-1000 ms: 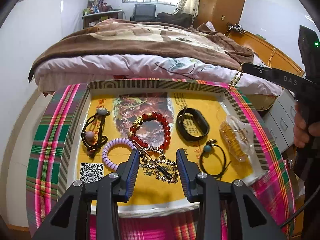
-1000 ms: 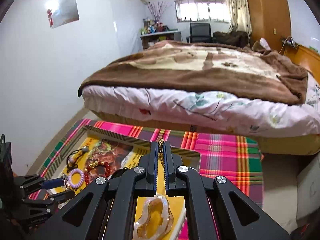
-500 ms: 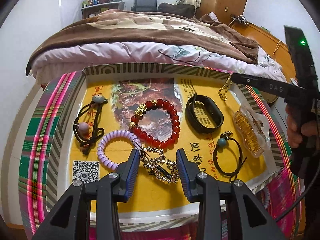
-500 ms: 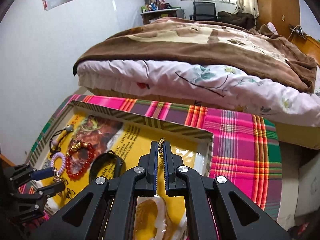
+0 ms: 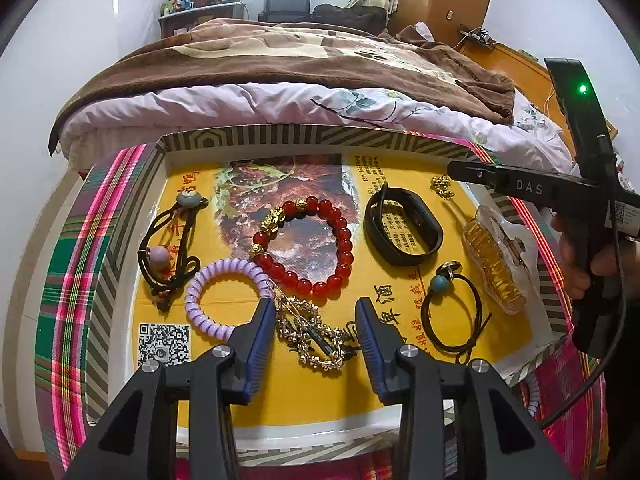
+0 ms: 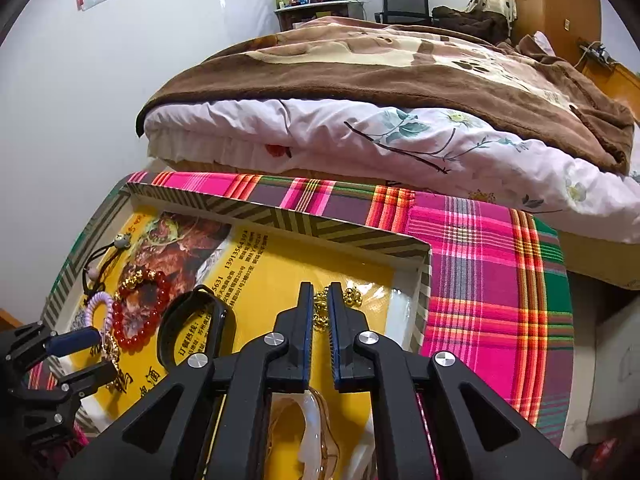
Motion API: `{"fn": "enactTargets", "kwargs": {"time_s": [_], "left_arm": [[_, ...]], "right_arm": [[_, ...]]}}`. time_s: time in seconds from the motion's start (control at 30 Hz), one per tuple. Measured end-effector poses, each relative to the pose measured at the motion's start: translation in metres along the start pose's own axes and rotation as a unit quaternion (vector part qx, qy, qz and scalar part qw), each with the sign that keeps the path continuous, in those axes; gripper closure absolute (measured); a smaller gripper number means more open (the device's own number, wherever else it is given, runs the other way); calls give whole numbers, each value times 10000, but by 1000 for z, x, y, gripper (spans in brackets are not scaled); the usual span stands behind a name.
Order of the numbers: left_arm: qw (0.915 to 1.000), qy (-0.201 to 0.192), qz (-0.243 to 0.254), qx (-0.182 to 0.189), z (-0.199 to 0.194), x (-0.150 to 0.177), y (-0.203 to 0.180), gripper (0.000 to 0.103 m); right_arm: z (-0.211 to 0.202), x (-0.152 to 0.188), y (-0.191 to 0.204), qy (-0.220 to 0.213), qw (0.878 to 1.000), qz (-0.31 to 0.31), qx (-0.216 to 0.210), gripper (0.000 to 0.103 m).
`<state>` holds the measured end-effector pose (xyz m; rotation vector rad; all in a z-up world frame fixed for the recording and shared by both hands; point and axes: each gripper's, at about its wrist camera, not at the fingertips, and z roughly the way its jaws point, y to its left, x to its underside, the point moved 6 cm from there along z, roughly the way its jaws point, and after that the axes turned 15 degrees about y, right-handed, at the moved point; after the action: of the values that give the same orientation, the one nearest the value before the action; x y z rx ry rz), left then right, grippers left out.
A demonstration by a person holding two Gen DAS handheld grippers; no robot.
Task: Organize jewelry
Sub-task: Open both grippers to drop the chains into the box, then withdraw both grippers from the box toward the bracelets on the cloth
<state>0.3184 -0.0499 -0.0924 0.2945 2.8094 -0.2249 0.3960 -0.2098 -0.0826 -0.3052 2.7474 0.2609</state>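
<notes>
A shallow box tray (image 5: pixel 280 140) with a yellow floor holds the jewelry. My left gripper (image 5: pixel 316 332) is open, its fingers either side of a gold rhinestone chain (image 5: pixel 308 332). A red bead bracelet (image 5: pixel 308 248), a purple coil tie (image 5: pixel 224 292), a black band (image 5: pixel 404 232) and two black hair ties (image 5: pixel 168 248) (image 5: pixel 452 312) lie around it. My right gripper (image 6: pixel 320 312) has its jaws slightly parted over a gold bead chain (image 6: pixel 340 300), which lies heaped on the tray floor (image 5: pixel 442 186).
A clear packet of gold chain (image 5: pixel 492 264) lies at the tray's right side. The tray sits on a pink and green plaid cloth (image 6: pixel 480 264). A bed with a brown blanket (image 5: pixel 300 60) stands right behind it.
My right gripper lowered the gold bead chain into the tray's far right corner and its jaws parted; the chain now rests on the floor. The left gripper stayed over the rhinestone chain.
</notes>
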Motion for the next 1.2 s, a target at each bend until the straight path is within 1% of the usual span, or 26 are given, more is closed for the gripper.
{"fn": "enactTargets", "kwargs": {"time_s": [0.03, 0.1, 0.17, 0.27, 0.33, 0.37, 0.53, 0.6, 0.73, 0.77, 0.8, 0.83, 0.9, 1.03, 1.2], "left_arm": [[10000, 7, -15, -11, 0, 0, 0, 60], [10000, 19, -45, -18, 2, 0, 2, 54], [10000, 30, -61, -14, 2, 0, 3, 54], [10000, 26, -75, -28, 1, 2, 4, 53], [10000, 8, -89, -28, 0, 2, 4, 50], [10000, -4, -93, -27, -1, 2, 4, 47], [9999, -114, -85, -53, -13, 5, 2, 44], [9998, -165, -83, -44, -19, 6, 2, 40], [9995, -295, -60, -110, -33, 13, -2, 39], [9994, -326, -56, -100, -37, 14, -3, 39], [9993, -349, -44, -88, -41, 16, -4, 39], [9992, -378, -38, -81, -45, 18, -5, 39], [9990, -431, -24, -84, -52, 22, -7, 38], [9980, -592, 22, -206, -70, 33, -11, 36], [9970, -756, 21, -182, -92, 49, -14, 36]], "right_arm": [[0, 0, 1, -4, 10000, -20, -10, 95], [-1, 0, 2, -16, 10000, -45, 8, 90], [-2, 0, 1, -24, 10000, -54, 35, 86], [-3, 0, 1, -43, 10000, -30, 60, 86], [-4, 0, 0, -56, 10000, -10, 80, 82], [-5, 1, 0, -72, 9999, 5, 92, 78], [-17, 4, 0, -183, 9998, 32, 85, 77], [-23, 6, 2, -233, 9997, 33, 69, 77], [-38, 12, 6, -362, 9993, 30, 61, 76], [-41, 13, 7, -386, 9992, 30, 53, 71], [-45, 15, 8, -416, 9991, 33, 37, 61], [-48, 17, 10, -439, 9990, 39, 18, 58], [-55, 21, 13, -483, 9988, 33, 2, 57], [-72, 30, 20, -611, 9981, 40, -16, 57], [-95, 45, 29, -802, 9967, 24, -94, 57]]}}
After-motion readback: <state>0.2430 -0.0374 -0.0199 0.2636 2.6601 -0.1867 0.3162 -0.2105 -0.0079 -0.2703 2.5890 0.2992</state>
